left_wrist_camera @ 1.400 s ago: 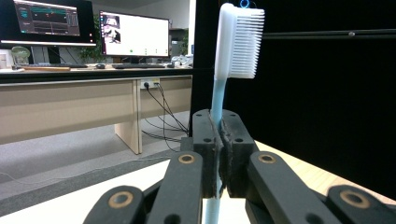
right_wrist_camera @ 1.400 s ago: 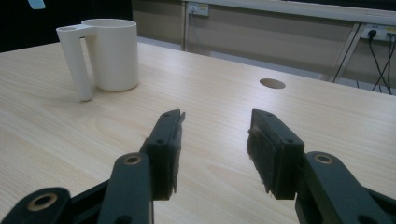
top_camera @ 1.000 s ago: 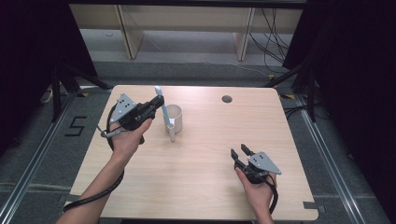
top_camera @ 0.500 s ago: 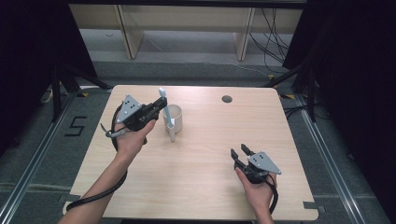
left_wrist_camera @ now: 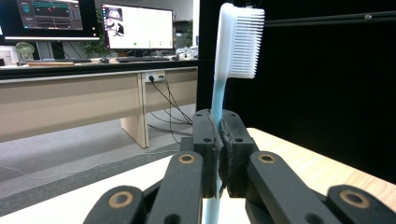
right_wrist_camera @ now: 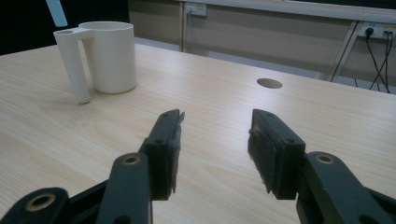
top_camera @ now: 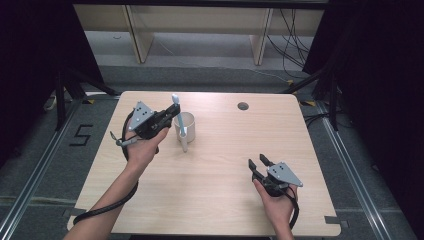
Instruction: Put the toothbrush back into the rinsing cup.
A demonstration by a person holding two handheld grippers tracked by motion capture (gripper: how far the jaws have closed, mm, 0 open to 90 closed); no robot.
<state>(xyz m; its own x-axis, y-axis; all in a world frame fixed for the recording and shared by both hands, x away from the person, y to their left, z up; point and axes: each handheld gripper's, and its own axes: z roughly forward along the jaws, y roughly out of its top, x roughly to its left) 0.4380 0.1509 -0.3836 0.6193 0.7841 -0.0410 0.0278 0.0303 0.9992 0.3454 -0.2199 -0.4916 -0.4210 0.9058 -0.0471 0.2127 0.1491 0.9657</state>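
My left gripper [top_camera: 169, 116] is shut on the light-blue handle of a toothbrush [top_camera: 176, 107], which stands nearly upright with its white bristled head [left_wrist_camera: 238, 42] on top. In the left gripper view the jaws [left_wrist_camera: 219, 126] clamp the handle midway. The toothbrush's lower end [right_wrist_camera: 56, 11] hangs just above the hollow handle [right_wrist_camera: 74, 65] of a cream cup [top_camera: 189, 125] standing on the table. That cup [right_wrist_camera: 109, 56] is upright. My right gripper [top_camera: 259, 164] rests open near the table's front right, its jaws [right_wrist_camera: 215, 130] apart with nothing between them.
The light wooden table [top_camera: 220, 200] has a round cable hole [top_camera: 243, 106] at the back right, also seen as the hole [right_wrist_camera: 269, 83] beyond my right jaws. Shelving and cables stand behind the table; dark floor surrounds it.
The left gripper has shifted slightly right with the toothbrush, bringing its lower end over the cup's handle. The right gripper has stayed still.
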